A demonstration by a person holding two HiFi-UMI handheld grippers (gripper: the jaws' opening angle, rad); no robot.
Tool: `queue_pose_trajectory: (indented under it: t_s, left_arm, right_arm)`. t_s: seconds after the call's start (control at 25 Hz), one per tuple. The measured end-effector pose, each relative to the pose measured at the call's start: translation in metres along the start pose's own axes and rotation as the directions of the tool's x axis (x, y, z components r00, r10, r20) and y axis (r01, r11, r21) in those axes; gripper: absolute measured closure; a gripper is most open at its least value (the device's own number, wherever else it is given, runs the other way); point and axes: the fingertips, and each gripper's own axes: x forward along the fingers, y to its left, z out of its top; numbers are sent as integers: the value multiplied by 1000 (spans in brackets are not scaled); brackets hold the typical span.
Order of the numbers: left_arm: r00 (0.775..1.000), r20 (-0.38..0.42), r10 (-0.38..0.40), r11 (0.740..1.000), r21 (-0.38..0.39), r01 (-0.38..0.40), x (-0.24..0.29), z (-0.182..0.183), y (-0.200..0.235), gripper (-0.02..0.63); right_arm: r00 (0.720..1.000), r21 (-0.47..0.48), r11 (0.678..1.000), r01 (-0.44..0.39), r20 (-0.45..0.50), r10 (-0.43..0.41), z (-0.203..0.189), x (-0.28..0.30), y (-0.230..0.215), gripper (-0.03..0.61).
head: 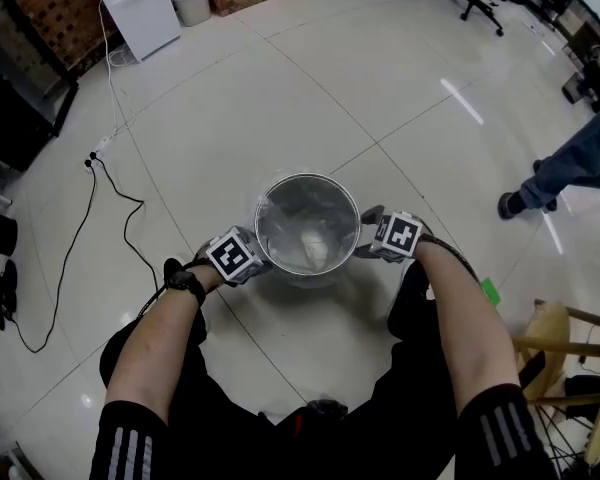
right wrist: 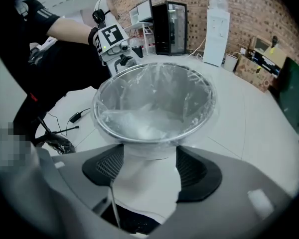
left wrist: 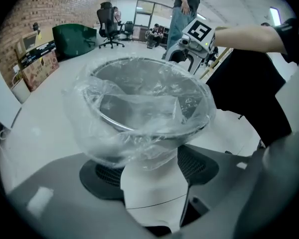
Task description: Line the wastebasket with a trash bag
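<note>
Steel wastebasket [head: 308, 230] upright on floor, clear trash bag [left wrist: 139, 128] over rim.

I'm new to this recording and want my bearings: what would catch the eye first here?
A shiny metal wastebasket stands alone mid-floor on white tiles, lined with a clear trash bag folded over its rim. The left gripper and right gripper flank it on opposite sides, jaws apart and closed on nothing. A bystander's leg in jeans shows at the head view's right edge.
</note>
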Motion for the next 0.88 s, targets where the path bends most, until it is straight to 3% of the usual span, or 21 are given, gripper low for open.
queue_pose_trajectory:
  t_s: [0.2,0.36,0.48,0.56,0.76,0.88]
  left_arm:
    - [995,-103,-11,1000,-15,10,35,-27,-3,291]
    - [990,-134,41,998,-47,-48,51,-37,11,291]
    - [989,-139,-53,988,-152,32,61,-43,-1,291]
    - [982,-172,-75,983,-176,44,63,-51,-4,291]
    - [980,-193,-44,990,-140,17,64,-53,-2,291]
    - [981,-188,-43,993,-120,21,58,-53,-5,291]
  right_arm:
    - [1000,52,999,-17,0,17,-6,18,1,233]
    - [1000,76,997,-23,-6,24,-9,27,2,232]
    - [1000,89,996,-16,-14,17,-12,34,2,230]
    - [1000,97,995,-7,-25,10,-16,39,1,229]
    - [999,109,994,-10,-47,15,-26,46,1,225]
    - [1000,109,994,-18,-14,20,-20,35,0,225]
